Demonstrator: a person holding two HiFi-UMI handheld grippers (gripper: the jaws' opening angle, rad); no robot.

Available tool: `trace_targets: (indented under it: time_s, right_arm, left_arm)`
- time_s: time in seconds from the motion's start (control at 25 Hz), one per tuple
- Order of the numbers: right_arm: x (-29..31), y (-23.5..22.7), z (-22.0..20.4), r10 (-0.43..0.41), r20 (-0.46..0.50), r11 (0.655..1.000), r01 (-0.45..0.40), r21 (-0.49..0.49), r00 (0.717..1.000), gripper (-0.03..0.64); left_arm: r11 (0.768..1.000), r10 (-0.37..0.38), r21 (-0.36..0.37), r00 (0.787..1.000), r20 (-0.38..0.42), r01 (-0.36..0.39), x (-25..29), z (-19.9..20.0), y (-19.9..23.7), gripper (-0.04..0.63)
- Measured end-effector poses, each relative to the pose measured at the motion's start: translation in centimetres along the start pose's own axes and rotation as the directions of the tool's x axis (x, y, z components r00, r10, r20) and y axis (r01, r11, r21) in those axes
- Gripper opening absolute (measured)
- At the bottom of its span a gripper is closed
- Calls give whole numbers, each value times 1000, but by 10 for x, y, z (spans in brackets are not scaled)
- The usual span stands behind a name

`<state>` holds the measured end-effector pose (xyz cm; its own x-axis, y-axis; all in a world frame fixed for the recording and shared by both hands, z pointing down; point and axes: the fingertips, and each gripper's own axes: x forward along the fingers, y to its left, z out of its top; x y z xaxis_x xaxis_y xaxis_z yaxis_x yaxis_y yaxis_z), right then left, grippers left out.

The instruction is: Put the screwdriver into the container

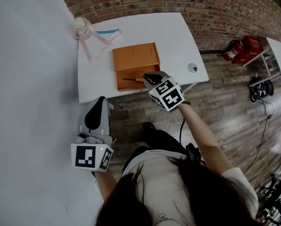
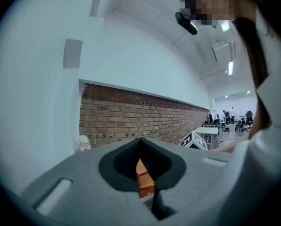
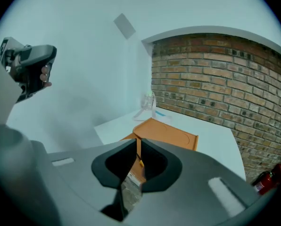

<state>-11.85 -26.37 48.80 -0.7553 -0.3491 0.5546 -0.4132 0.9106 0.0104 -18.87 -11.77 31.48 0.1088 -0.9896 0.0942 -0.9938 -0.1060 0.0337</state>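
An orange container stands on the white table with its lid folded back. A small screwdriver with a yellow handle lies across its front tray. My right gripper hovers at the handle end. In the right gripper view its jaws stand a narrow slit apart, pinching nothing; the screwdriver shows below them over the container. My left gripper hangs in front of the table's near edge, shut and empty, its tips meeting. The container shows through the hollow behind those tips.
At the table's far left corner stands a small bottle with a pink ribbon, beside a blue-edged strip. A small round object lies near the right edge. Red extinguishers and another table stand on the wood floor to the right.
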Motion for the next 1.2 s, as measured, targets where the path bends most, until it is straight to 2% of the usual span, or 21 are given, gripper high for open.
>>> trace_targets:
  time_s: [0.4,0.72,1.04,1.2]
  right_arm:
    - [-71,35,30,-64,182,993,45,109,981,28]
    - [-116,58,25,-121,245,979,76,187,962,23]
    - [-177,77,22,-202,366,954,98,282,909,9]
    - [-198,88,20,-221,381,954,119,274,898,9]
  left_arm:
    - [998,-69,3,997,27,69,-27,5,-23,2]
    - [993,-116,5,993,38,116,-53,7,-41,2]
    - [991,-136,7,989,50,136,-81,6,-59,2]
    - [989,-146,11,988,49,145,-93,6,-69,2]
